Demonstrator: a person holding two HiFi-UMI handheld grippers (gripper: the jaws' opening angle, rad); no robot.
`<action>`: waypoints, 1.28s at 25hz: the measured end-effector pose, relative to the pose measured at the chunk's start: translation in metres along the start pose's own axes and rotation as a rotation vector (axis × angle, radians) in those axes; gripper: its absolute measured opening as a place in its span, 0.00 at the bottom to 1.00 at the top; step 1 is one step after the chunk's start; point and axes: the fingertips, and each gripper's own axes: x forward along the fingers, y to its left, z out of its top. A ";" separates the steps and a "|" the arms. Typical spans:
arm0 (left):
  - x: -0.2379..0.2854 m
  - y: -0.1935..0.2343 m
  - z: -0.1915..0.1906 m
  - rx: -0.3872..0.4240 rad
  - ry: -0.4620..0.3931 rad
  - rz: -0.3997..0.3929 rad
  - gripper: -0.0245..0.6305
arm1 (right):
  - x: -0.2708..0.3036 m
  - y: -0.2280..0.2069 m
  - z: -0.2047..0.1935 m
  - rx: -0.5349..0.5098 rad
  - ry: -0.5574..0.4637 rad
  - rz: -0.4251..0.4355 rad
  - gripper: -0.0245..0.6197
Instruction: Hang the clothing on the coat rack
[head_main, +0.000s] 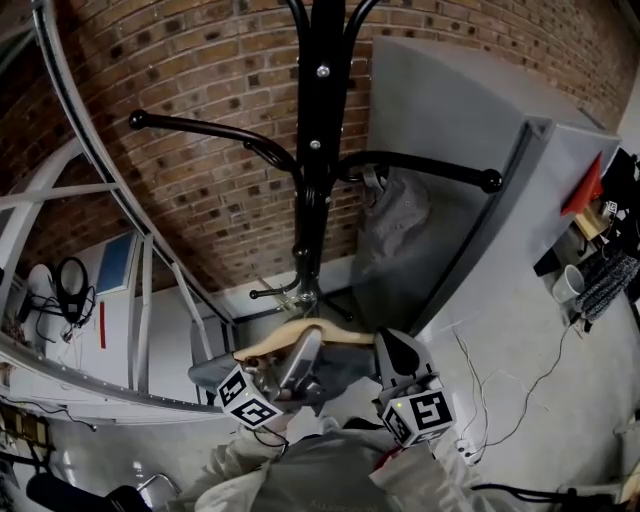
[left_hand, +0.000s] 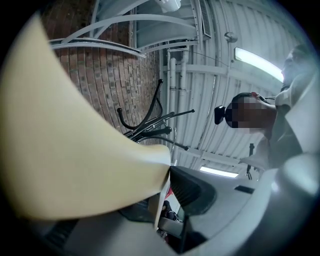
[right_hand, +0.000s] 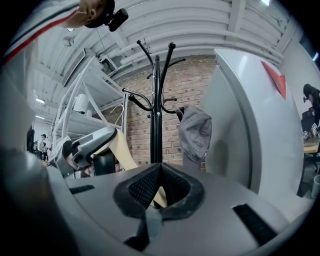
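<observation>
Left gripper: you have it clamped on the wooden hanger, near the middle; its own view shows the pale wood pressed against the dark pad.
Right gripper: its jaws meet at the tips, with a sliver of the same wood showing between the pads, so you seem to be pinching the hanger's right end.
Hanger axis: it lies left to right across your front, spanning the two grippers and roughly level.
Hanger load: no cloth shows on it in any view (its metal hook is hard to make out against the foot of the rack).
Coat rack: straight ahead of both grippers, with the black post upright against the brick wall and its arms well above the hanger.
Clothing: a grey garment hangs limp and crumpled from the right arm of the rack, up and right of your right gripper.
Free arm: bare, up and to the left, on your left gripper's side.
Next move, as a judgement: lift the hanger forward and upward, keeping it level, toward an arm.
</observation>
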 end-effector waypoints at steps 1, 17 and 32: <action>0.001 0.000 0.001 0.001 -0.001 -0.004 0.19 | 0.001 0.000 0.002 -0.002 -0.003 0.000 0.08; 0.035 -0.008 0.021 0.074 -0.039 -0.032 0.19 | 0.015 -0.006 0.030 -0.005 -0.060 0.076 0.08; 0.058 0.005 0.038 0.129 -0.071 -0.041 0.19 | 0.041 -0.018 0.053 -0.033 -0.120 0.118 0.08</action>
